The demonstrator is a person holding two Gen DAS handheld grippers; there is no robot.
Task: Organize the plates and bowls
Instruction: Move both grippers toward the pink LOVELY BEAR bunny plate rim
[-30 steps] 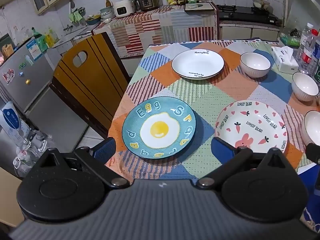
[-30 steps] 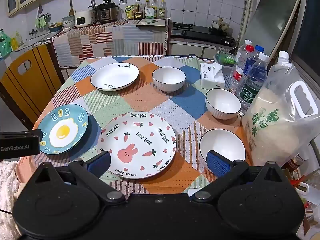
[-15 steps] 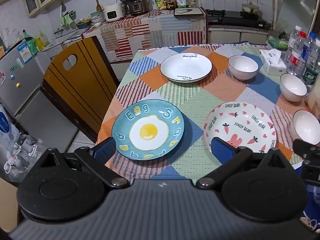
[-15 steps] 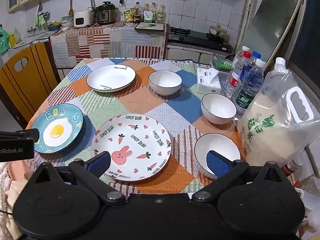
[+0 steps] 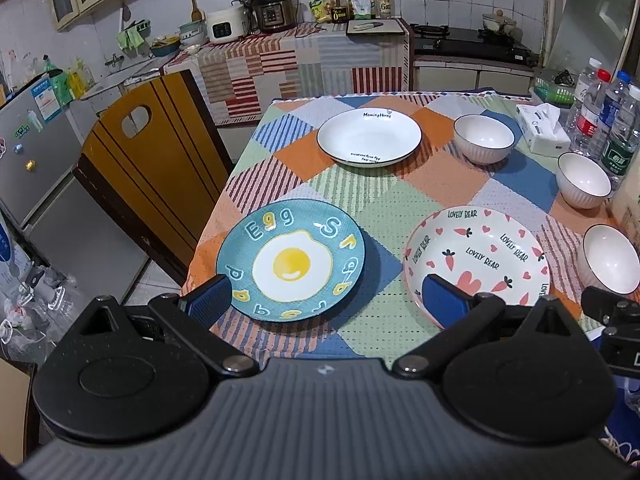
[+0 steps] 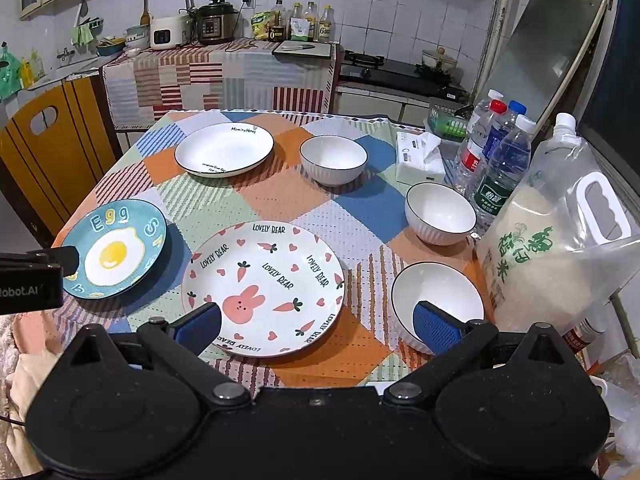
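Note:
Three plates lie on the patchwork table: a blue egg plate [image 5: 291,265] [image 6: 115,249] near the left edge, a pink rabbit plate [image 5: 476,258] [image 6: 263,288] at the front middle, and a white plate [image 5: 369,138] [image 6: 224,149] at the back. Three white bowls [image 6: 333,159] [image 6: 440,213] [image 6: 436,300] run down the right side. My left gripper [image 5: 326,300] hangs open above the front edge, between the egg plate and the rabbit plate. My right gripper [image 6: 318,326] is open over the rabbit plate and the nearest bowl. Neither holds anything.
A tissue box [image 6: 420,158], water bottles [image 6: 496,160] and a large bag of rice [image 6: 556,248] crowd the table's right edge. A yellow wooden chair [image 5: 148,160] stands at the left side. A kitchen counter [image 6: 220,72] with appliances lies behind.
Both grippers have drawn back and risen slightly, so the table looks a little farther away. The dishes have not moved, and both grippers stay open.

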